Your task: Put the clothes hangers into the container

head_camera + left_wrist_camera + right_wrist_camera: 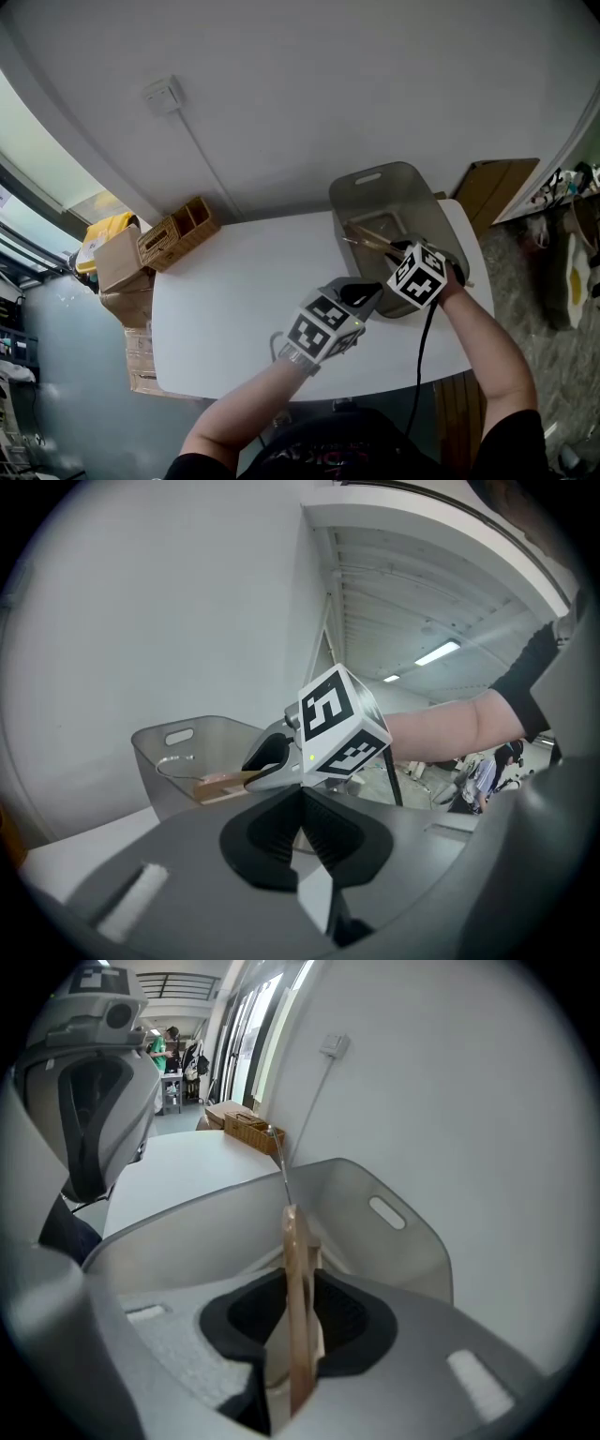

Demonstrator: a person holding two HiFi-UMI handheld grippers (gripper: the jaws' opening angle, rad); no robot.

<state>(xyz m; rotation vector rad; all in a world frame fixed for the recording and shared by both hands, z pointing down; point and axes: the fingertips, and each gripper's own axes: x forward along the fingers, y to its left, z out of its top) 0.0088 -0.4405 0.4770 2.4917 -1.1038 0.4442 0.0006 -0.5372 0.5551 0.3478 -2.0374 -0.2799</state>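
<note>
Right gripper view: right tool [300,1288] clamped on a pale wooden hanger [292,1241], seen edge-on, with its wire hook [281,1171] pointing up, above the open grey container [394,1232]. Only the head view shows the container at the far right end of the white counter [244,300]. There is wood inside it, but how many hangers is unclear. Left gripper view: left tool [300,803] has its jaws pressed together with nothing between, just beside the container. The held hanger's ends are cut off.
</note>
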